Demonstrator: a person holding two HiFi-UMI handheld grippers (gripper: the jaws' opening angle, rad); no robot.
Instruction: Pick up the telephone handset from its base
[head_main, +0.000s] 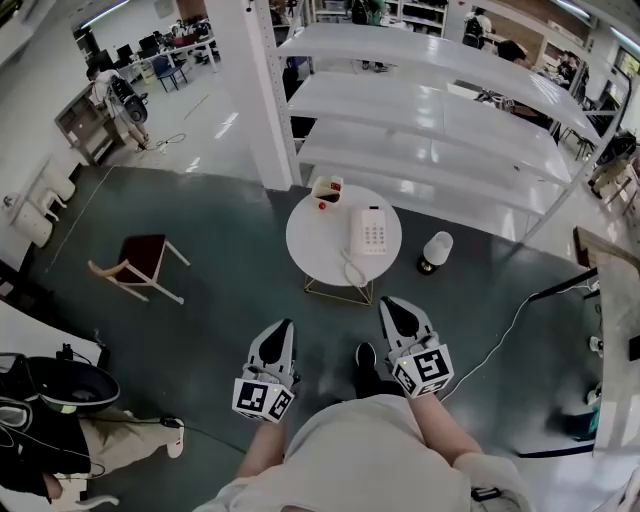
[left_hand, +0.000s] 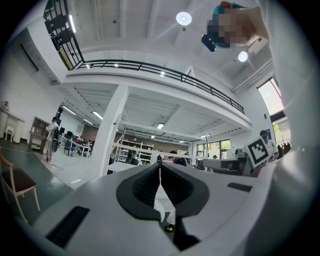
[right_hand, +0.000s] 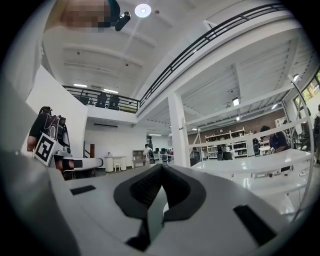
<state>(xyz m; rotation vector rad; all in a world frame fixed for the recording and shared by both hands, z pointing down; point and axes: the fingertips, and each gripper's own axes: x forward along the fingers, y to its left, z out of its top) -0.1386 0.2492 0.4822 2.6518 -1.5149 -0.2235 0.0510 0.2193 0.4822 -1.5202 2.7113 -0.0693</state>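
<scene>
Telephone handset (head_main: 356, 233): lies on its base (head_main: 376, 232) on the round white table (head_main: 303, 245), apparently untouched; left gripper (head_main: 284, 326) and right gripper (head_main: 393, 304): jaws clenched, empty, well short of the table; approach, grasp and lift outstanding.

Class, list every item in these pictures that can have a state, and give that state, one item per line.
telephone handset, resting on its base, not lifted
left gripper, shut, holding nothing
right gripper, shut, holding nothing
chair, upright, nobody on it
</scene>
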